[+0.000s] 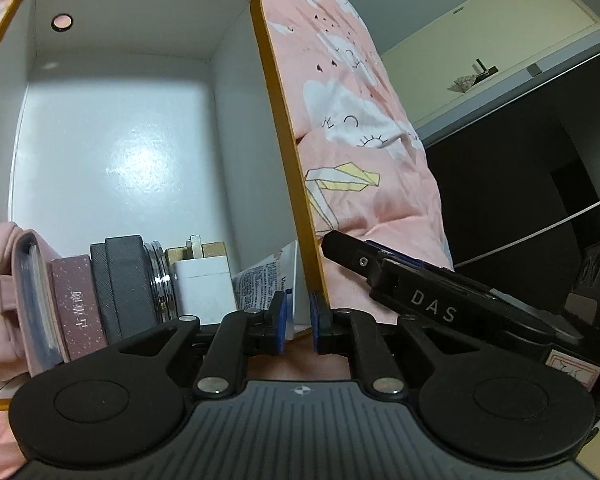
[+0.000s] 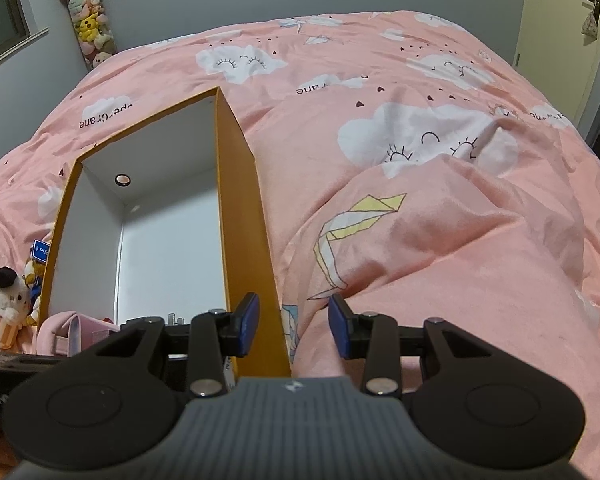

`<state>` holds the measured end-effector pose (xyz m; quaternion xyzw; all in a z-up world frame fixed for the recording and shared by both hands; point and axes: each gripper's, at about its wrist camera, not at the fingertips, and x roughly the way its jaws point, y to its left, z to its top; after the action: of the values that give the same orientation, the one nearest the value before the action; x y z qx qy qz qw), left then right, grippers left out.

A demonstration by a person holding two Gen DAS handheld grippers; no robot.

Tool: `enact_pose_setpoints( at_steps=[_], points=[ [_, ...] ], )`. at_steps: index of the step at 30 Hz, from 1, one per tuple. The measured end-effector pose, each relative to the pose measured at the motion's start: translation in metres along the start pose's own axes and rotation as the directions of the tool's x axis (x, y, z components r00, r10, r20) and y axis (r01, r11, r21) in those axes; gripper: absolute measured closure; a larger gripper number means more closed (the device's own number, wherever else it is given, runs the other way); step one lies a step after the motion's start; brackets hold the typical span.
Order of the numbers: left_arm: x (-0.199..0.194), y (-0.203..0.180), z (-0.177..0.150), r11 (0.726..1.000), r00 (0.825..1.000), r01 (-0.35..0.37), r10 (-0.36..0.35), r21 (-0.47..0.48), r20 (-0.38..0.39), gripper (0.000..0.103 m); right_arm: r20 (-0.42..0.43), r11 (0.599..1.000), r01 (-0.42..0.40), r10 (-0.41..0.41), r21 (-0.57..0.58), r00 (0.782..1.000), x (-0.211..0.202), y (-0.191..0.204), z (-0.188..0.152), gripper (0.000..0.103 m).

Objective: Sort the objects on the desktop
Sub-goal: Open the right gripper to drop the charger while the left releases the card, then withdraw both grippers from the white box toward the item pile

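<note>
An orange box [image 1: 288, 128] with a white inside lies on the pink duvet. Along its near end stand a pink pouch [image 1: 28, 300], a maroon box [image 1: 78, 304], dark grey cases [image 1: 124, 280], a round metal tin [image 1: 160, 276], a white charger [image 1: 204, 284] and a printed packet [image 1: 260, 280]. My left gripper [image 1: 300, 320] hovers over that end with its jaws a narrow gap apart. The packet's corner sits by the left pad, not pressed. My right gripper [image 2: 294, 322] is open and straddles the box's right wall [image 2: 260, 280] with a gap on the outer side.
The pink duvet [image 2: 420, 208] with a cloud print covers the bed around the box. Plush toys [image 2: 8, 296] sit left of the box, and more hang on the wall [image 2: 88, 20]. The right gripper's black frame [image 1: 432, 308] lies close to the right of my left gripper.
</note>
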<state>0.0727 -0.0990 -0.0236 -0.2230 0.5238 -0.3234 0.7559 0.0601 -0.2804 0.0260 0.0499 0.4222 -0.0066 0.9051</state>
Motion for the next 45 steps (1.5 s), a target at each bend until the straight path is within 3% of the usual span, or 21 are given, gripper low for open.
enact_pose_setpoints(
  at_steps=[3,8,17,34,38,45],
  points=[
    [-0.008,-0.003,0.0,1.0,1.0,-0.018,0.017,0.018,0.024,0.091,0.003,1.0,-0.009,0.009,-0.014,1.0,-0.003,0.005,0.0,0.062],
    [-0.027,-0.013,-0.003,0.988,0.988,-0.131,0.124,0.083,0.089,0.091,0.013,0.998,-0.027,0.028,-0.06,1.0,-0.011,0.018,0.0,0.063],
    [-0.058,-0.013,-0.013,0.936,0.939,-0.329,0.309,0.128,0.152,0.091,-0.015,0.984,-0.088,0.086,-0.155,0.996,-0.025,0.053,-0.012,0.062],
    [-0.109,0.028,-0.031,0.887,0.87,-0.458,0.432,0.064,0.236,0.086,-0.096,0.939,-0.213,0.194,-0.27,0.976,-0.025,0.116,-0.031,0.056],
    [-0.12,0.041,-0.03,0.866,0.844,-0.5,0.481,0.024,0.236,0.086,-0.102,0.918,-0.243,0.221,-0.313,0.97,-0.024,0.133,-0.032,0.055],
    [-0.139,0.061,-0.028,0.845,0.82,-0.534,0.523,-0.016,0.232,0.086,-0.108,0.863,-0.293,0.273,-0.412,0.956,-0.022,0.168,-0.031,0.05]
  ],
)
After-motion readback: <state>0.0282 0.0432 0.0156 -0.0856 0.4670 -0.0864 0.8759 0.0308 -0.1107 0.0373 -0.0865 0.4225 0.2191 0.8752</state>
